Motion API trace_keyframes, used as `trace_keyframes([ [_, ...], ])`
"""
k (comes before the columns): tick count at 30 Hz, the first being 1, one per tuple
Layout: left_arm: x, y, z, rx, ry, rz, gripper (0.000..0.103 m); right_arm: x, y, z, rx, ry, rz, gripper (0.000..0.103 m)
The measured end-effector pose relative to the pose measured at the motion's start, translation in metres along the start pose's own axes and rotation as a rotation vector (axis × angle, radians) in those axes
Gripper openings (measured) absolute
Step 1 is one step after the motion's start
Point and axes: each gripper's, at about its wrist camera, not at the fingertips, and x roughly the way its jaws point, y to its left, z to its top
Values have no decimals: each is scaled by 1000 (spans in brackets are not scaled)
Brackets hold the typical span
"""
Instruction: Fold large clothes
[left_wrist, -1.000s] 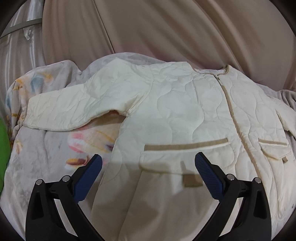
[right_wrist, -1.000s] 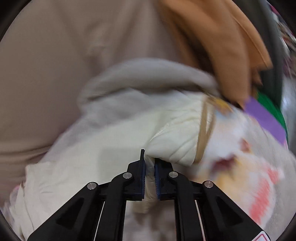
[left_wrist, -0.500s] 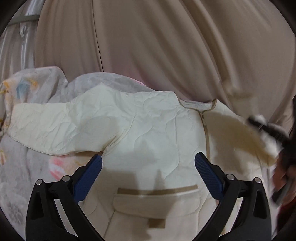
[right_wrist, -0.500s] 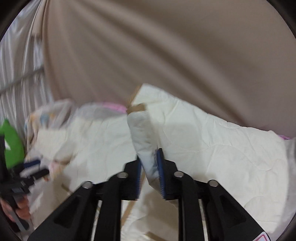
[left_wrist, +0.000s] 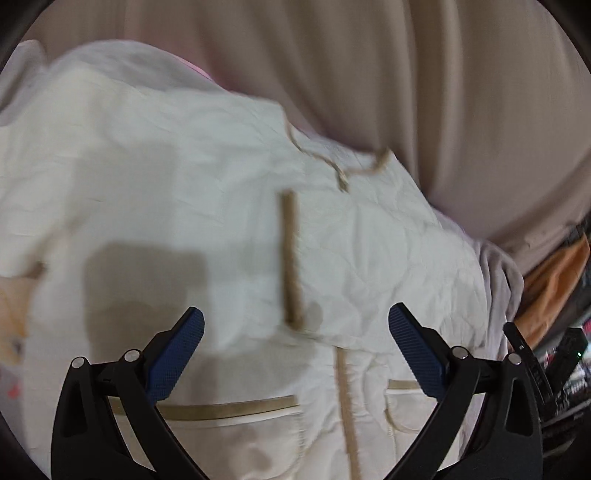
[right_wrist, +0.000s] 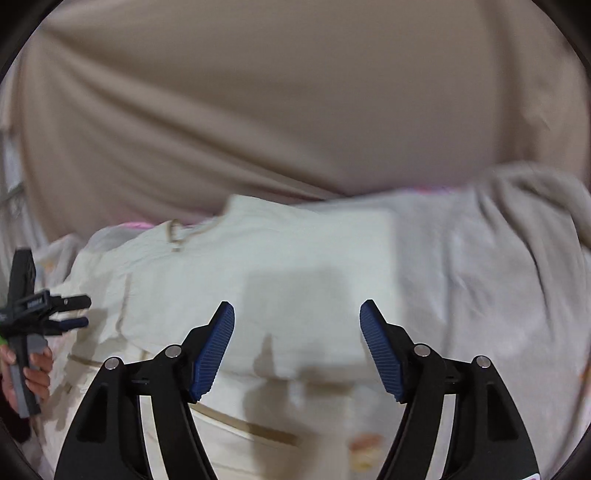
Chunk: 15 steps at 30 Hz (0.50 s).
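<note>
Right wrist view: one jacket (right_wrist: 280, 266), two tools (right_wrist: 297, 343) spread wide.

A beige curtain (right_wrist: 295, 110) hangs in folds from 9 to 3 o'clock. Below it lies a pale gray bedspread (right_wrist: 480, 277); orange fabric (left_wrist: 554, 280) shows at 3 o'clock.

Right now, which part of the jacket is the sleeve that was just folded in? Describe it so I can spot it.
Start from the cream quilted jacket spread over the bed. Below its tan-trimmed collar, a sleeve lies folded across the chest. Its cuff is the short upright tan band mid-chest, unlike the level tan pocket trim lower down.
</note>
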Motion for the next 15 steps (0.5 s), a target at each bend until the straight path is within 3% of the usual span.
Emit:
trace_keyframes([
  [2, 24, -13, -2, 30, 54, -12, 92, -2, -30, -14, 71, 26, -23, 70],
  [4, 47, -26, -3, 71, 116, -13, 53, -3, -41, -29, 65, 48, -46, 70],
  [5, 51, -29, -2, 82, 130, -4, 43, -1, -39, -32, 48, 59, -54, 70],
  [6, 54, -30, 1, 87, 128, -5, 20, 0, -38, -36, 27, 72, -58, 70],
  [7, 51, -28, 4, 85, 119, -21, 14, 4, -32, -41, -4, 87, -59, 70],
  [9, 31, -21, 15, 87, 44, -16, 7, 9, -22, -46, -70, 107, -66, 70],
  [12, -12, -4, 34, 106, -118, 66, 5, 18, -8, -48, -164, 127, -86, 68],
  [15, -34, 29, 49, 77, -193, 151, 5, 28, 2, -48, -194, 137, -86, 68],
])
